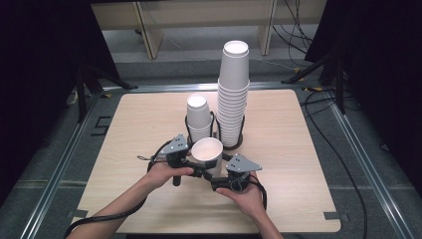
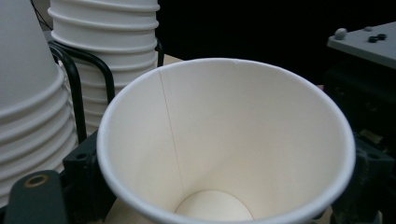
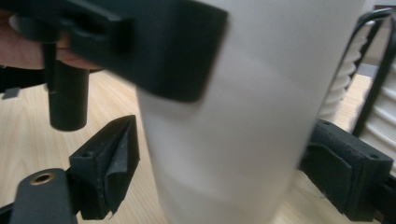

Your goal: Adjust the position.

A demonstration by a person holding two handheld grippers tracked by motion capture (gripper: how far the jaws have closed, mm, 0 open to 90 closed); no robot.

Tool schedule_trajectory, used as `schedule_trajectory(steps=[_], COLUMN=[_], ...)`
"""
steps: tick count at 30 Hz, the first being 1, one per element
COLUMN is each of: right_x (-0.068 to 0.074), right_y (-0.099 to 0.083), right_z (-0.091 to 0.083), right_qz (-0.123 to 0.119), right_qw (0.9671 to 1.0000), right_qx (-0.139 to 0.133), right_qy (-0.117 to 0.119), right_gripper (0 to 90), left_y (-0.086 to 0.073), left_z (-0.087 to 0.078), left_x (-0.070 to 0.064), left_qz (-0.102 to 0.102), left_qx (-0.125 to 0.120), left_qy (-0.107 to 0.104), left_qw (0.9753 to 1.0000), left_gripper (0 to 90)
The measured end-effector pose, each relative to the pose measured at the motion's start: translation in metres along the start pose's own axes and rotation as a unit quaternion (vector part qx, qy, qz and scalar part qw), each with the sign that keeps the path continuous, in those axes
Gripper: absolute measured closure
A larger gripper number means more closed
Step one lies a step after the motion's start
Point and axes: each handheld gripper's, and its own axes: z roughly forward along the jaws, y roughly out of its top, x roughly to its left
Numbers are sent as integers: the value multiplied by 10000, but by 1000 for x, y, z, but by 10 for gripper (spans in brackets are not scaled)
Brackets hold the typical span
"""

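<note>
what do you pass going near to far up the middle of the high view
single paper cup between the two hand-held grippers → short stack of cups in a black wire holder → tall stack of cups → far table edge

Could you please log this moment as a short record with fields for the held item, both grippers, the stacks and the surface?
held item: single white paper cup, upright, mouth open, empty inside
left gripper: jaws against the cup's sides
right gripper: jaws either side of the cup, gaps visible
tall stack: cups in black wire holder
short stack: cups beside it, also in the holder
surface: light wooden table
</note>
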Motion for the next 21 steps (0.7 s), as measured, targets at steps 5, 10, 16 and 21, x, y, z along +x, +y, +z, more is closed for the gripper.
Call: schedule_trajectory(steps=[5,10,16,21], right_x=[-2,-8,-15,-18], right_y=[-2,-3,-4,-6], right_z=[-12,-34,-54,-60], right_qz=[-78,-172,40,125], right_qw=[9999,9994,9988,9986], right_qx=[73,75,-45,-41], right_qy=[-57,-302,-477,-519], right_gripper=[147,147,152,153], left_y=[-3,-11,-22,-27], left_z=[7,17,22,22], left_x=[3,8,11,13], left_qz=[177,267,559,647], left_qx=[50,46,126,190], left_qy=[304,734,1292,1389], left_qw=[9994,9969,9900,9880], left_gripper=[127,129,130,129])
